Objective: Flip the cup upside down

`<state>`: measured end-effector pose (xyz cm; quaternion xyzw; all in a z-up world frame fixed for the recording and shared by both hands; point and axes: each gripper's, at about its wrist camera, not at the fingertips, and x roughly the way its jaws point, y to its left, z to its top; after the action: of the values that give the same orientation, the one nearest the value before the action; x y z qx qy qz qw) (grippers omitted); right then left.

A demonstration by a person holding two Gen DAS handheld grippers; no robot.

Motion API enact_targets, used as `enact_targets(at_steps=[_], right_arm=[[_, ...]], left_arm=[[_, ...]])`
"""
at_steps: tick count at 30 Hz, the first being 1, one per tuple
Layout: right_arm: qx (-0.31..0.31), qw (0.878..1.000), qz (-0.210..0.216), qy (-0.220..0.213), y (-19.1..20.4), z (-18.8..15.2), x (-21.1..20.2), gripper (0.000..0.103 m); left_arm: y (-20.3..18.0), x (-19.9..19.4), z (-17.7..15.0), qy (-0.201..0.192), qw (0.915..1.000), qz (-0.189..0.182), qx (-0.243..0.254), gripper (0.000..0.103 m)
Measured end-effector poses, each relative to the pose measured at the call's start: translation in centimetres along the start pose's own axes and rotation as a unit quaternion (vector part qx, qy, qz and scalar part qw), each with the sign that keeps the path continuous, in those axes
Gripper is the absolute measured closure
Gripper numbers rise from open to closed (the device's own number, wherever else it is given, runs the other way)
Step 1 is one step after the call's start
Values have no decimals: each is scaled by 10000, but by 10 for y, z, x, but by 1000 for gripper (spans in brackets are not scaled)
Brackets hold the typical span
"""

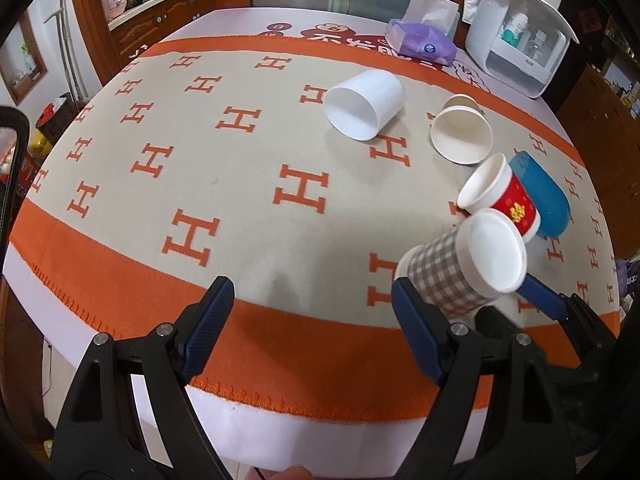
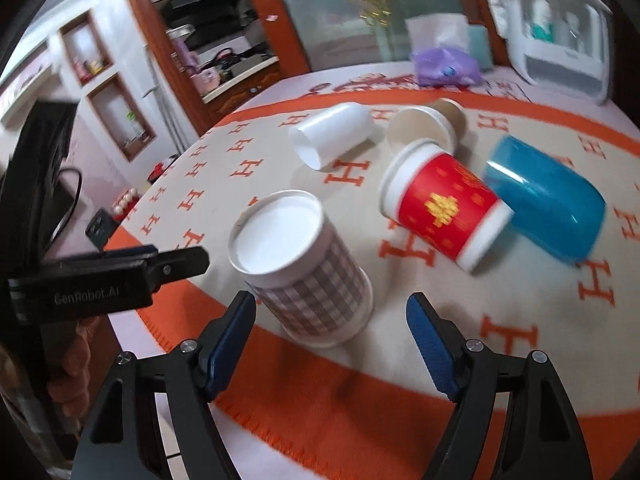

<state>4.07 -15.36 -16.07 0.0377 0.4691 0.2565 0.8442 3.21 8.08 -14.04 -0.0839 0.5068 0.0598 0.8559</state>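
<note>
The grey-checked paper cup (image 2: pixel 308 268) stands base-up on the blanket-covered surface (image 2: pixel 400 380), between the wide-apart fingers of the right hand-held gripper (image 2: pixel 332 340). The left hand-held gripper (image 1: pixel 312 320) is also spread, holding nothing. Risk I'd guess: pulling back could clip it, tipping it toward the red paper cup (image 2: pixel 448 208) at 2 o'clock.

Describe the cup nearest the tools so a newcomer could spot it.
On the orange-bordered H-patterned blanket, find the near edge. There stands the grey checked paper cup, tilted, white base up. Its neighbours, the red cup and blue cup, lie sideways.
</note>
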Motion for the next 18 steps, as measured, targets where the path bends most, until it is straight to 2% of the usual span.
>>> enact_targets(at_steps=[5,11,18], right_arm=[[564,9982,-116,189,-10,5,-33,24],[679,9968,-393,159,5,23,-94,24],[854,9943,-638,83,27,48,-160,17]], left_arm=[[-8,-24,0,-21,9999,-78,148,24],[-25,-71,9,-124,9991,-177,373,24],[-47,-128,23,-375,9973,-261,581,24]])
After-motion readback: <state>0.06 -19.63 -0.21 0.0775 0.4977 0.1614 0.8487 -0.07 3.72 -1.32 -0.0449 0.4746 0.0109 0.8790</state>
